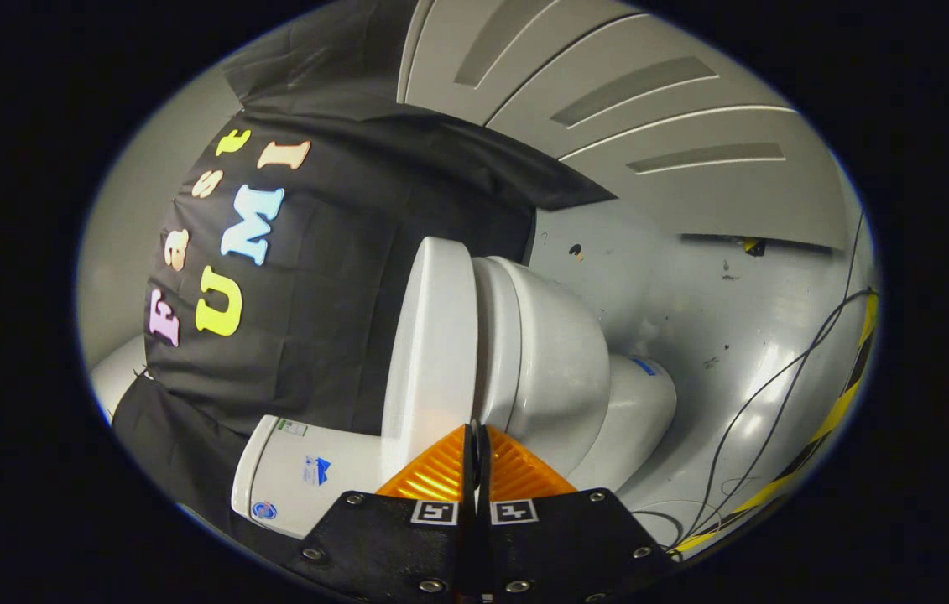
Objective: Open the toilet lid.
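— Is the claw (475, 436) holding anything?

— I'd say not. Its two fingers are pressed together with nothing between them, tips right at the rim where the toilet lid (432, 352) meets the seat. Whether they touch the lid I can't tell.

— Where's the lid now?

— Just ahead of the fingertips, lying flat against the seat, on top of the bowl (558, 361). The whole view is rolled sideways, so I judge the person has the tool turned on its side.

— Why hold it that way?

— Probably to slip the closed tips under the lid's front edge and lever it toward the tank (306, 474). The lid isn't open yet.

— Anything in the way?

— Cables (776, 394) trail on the floor (692, 310) beyond the bowl, well apart from the claw.
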`<state>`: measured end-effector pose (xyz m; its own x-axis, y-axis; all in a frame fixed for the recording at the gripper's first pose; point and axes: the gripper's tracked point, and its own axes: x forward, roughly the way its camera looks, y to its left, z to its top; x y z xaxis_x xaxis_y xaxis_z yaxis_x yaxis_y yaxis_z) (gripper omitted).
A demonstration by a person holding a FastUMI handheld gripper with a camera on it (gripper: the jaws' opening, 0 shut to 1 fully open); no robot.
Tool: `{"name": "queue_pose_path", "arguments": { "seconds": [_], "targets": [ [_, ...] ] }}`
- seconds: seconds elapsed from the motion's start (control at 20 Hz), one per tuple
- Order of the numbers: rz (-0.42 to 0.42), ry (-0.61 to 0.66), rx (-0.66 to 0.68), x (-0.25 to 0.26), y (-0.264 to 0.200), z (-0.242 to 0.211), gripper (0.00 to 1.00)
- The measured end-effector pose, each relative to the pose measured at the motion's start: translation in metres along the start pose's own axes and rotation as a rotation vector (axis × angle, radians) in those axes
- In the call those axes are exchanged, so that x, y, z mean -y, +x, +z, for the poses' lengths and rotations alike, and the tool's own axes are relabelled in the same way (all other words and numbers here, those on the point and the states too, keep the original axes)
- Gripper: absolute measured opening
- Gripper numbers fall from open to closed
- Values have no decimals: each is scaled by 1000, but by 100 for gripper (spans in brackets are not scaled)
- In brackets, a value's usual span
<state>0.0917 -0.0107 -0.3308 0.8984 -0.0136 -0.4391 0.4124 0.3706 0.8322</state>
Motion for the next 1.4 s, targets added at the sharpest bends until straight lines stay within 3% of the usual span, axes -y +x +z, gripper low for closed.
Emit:
{"name": "queue_pose_path", "arguments": {
  "seconds": [0.5, 0.8, 0.95, 1.4],
  "targets": [
    [30, -152, 45, -65, -26, 17, 0],
    [71, -346, 54, -145, -48, 13, 0],
    [51, -465, 66, -169, -50, 6, 0],
    [42, -462, 68, -189, -56, -3, 0]
  ]
}}
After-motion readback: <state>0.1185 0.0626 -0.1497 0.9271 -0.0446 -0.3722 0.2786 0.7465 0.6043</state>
